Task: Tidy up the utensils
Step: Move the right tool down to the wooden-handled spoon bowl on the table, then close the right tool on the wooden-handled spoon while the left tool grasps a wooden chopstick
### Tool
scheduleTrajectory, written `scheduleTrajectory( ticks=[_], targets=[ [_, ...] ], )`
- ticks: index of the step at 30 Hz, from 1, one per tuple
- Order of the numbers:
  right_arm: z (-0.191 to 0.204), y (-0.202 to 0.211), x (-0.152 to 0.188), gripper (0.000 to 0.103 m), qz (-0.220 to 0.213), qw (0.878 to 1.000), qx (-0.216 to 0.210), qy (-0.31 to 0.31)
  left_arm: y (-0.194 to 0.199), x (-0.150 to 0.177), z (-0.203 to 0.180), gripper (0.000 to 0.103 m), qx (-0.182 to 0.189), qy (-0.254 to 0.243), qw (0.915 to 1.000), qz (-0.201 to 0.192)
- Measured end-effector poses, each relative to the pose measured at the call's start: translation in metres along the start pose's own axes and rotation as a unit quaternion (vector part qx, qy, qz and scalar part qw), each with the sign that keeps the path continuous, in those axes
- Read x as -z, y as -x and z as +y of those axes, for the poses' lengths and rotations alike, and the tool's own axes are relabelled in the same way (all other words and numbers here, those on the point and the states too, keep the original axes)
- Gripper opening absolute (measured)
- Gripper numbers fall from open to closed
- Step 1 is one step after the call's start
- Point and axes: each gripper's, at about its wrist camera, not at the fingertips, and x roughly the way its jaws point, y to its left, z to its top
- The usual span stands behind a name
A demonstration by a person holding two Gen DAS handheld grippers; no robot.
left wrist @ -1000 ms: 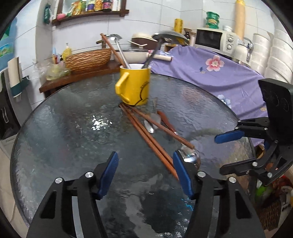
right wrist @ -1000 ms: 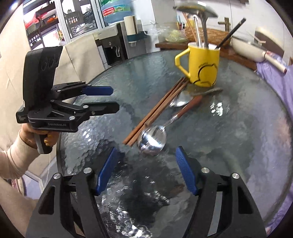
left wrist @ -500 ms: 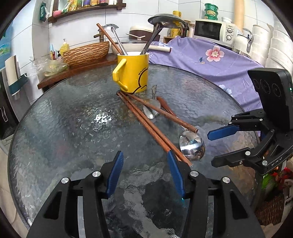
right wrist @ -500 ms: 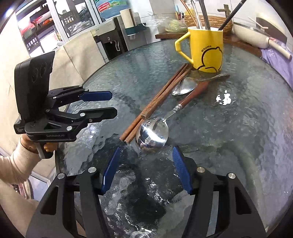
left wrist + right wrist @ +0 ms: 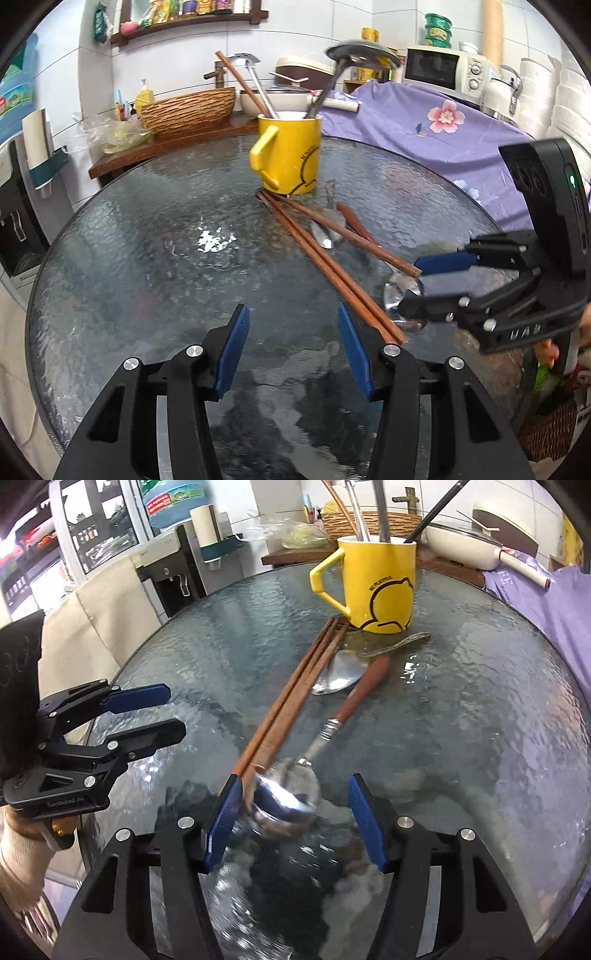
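Closest in the right wrist view is the right gripper (image 5: pixel 293 819), a black claw with two blue pads. Its jaws have just been closing a bit, but they stand about half open and hold nothing. The round bowl of the shiny metal spoon with a brown wooden handle (image 5: pixel 284 801) lies flat on the table between the pads, closer to the left pad. I cannot tell if that pad touches it. The spoon's handle points away toward 1 o'clock.

At 9 o'clock in that view is the left gripper (image 5: pixel 166 712), held by a hand in a cream sleeve (image 5: pixel 20 853). Its jaws have also just been closing some. They are part way open with nothing between them. In its own view it hangs above the bare glass, and the near ends of the chopsticks lie just beside its right pad (image 5: pixel 354 350).

The three long brown wooden chopsticks (image 5: pixel 295 698) lie on the round bumpy glass table (image 5: pixel 498 738). They lie side by side and run from beside the spoon's bowl up toward 12 o'clock, to the foot of the mug. A second, all-metal spoon (image 5: pixel 341 672) lies just right of them, near the mug.

The yellow mug with a bear outline (image 5: pixel 378 587) stands upright at 12 o'clock. A ladle, a spoon and other long tools stick out of its top.

Past the table are a woven brown basket (image 5: pixel 188 109), a purple flowered cloth (image 5: pixel 424 122) and a white microwave (image 5: pixel 447 70).
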Motion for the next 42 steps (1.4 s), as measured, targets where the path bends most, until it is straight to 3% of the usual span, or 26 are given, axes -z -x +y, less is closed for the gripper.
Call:
scheduleTrajectory(
  ticks=[3, 11, 16, 23, 29, 33, 39, 42],
  targets=[
    [0.008, -0.007, -0.003, 0.060, -0.004, 0.999, 0.044, 0.003, 0.002, -0.001, 0.005, 0.049, -0.002, 0.004, 1.0000, 0.000],
    [0.012, -0.005, 0.000, 0.061, 0.004, 0.997, 0.077, 0.017, -0.001, 0.000, 0.000, 0.049, 0.003, -0.004, 1.0000, -0.001],
    [-0.012, 0.006, 0.014, 0.061, 0.009, 0.994, 0.105, 0.004, -0.003, -0.004, -0.009, 0.049, 0.011, -0.017, 0.9998, -0.003],
    [-0.029, 0.017, 0.024, 0.065, -0.012, 0.997, 0.079, -0.021, -0.008, -0.010, -0.038, 0.049, 0.024, -0.057, 0.9980, -0.008],
    [-0.018, 0.014, 0.028, 0.067, -0.021, 0.995, 0.102, 0.004, -0.003, -0.010, -0.054, 0.049, 0.047, -0.058, 0.9971, -0.016],
    [-0.020, 0.016, 0.027, 0.048, -0.020, 0.994, 0.104, 0.007, -0.007, -0.008, -0.062, 0.049, 0.045, -0.071, 0.9964, -0.008],
    [-0.026, 0.022, 0.033, 0.048, -0.020, 0.995, 0.101, 0.010, -0.017, -0.012, -0.071, 0.049, 0.044, -0.077, 0.9960, 0.010],
    [-0.029, 0.025, 0.037, 0.048, -0.021, 0.995, 0.100, 0.010, -0.022, -0.017, -0.069, 0.049, 0.079, -0.047, 0.9954, 0.027]
  ],
)
